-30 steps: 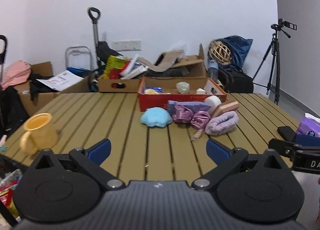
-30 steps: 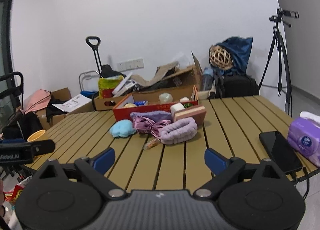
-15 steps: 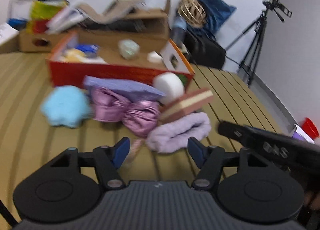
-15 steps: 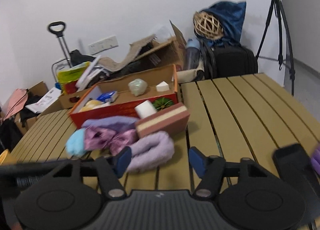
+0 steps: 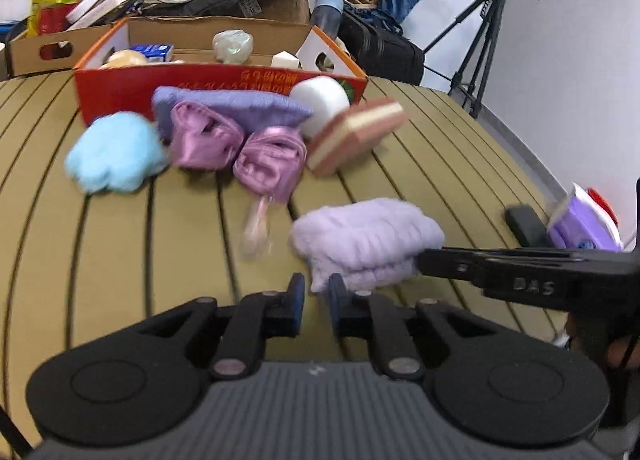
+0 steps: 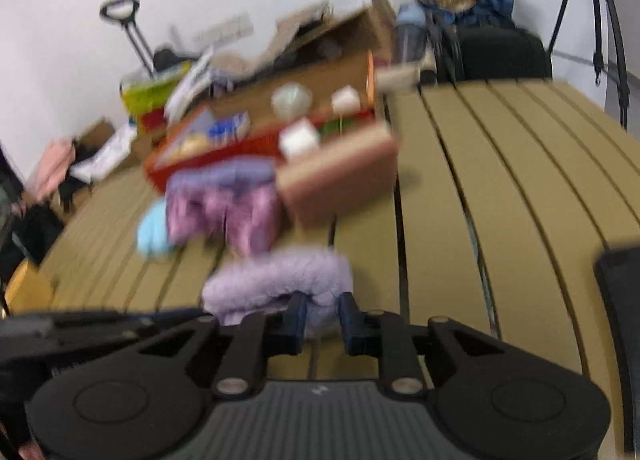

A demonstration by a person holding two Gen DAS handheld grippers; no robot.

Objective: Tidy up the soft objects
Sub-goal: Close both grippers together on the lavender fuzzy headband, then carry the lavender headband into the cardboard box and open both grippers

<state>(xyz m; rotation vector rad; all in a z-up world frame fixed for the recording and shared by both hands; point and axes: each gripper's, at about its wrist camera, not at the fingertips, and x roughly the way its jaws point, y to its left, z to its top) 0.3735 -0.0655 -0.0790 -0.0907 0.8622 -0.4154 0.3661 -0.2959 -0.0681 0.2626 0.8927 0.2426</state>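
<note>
A fluffy lilac headband (image 5: 366, 242) lies on the slatted table, pulled apart from the pile. My left gripper (image 5: 316, 300) is shut on its near left edge. My right gripper (image 6: 322, 318) is shut on its other end (image 6: 280, 280); its arm shows in the left wrist view (image 5: 520, 276). Behind lie a pink satin bow (image 5: 240, 147), a light blue plush (image 5: 114, 151), a purple cloth (image 5: 236, 105), a white foam ball (image 5: 320, 103) and a pink layered sponge (image 5: 356, 133).
A red cardboard box (image 5: 216, 77) with small items stands behind the pile. A black phone (image 5: 524, 219) and a purple tissue pack (image 5: 584, 219) lie at the right. A yellow mug (image 6: 24, 292) stands at the left edge. Clutter and a tripod (image 5: 488, 19) are beyond the table.
Both grippers moved forward to the pile and closed from wide open onto the lilac headband. The headband has come away from the pile toward me.
</note>
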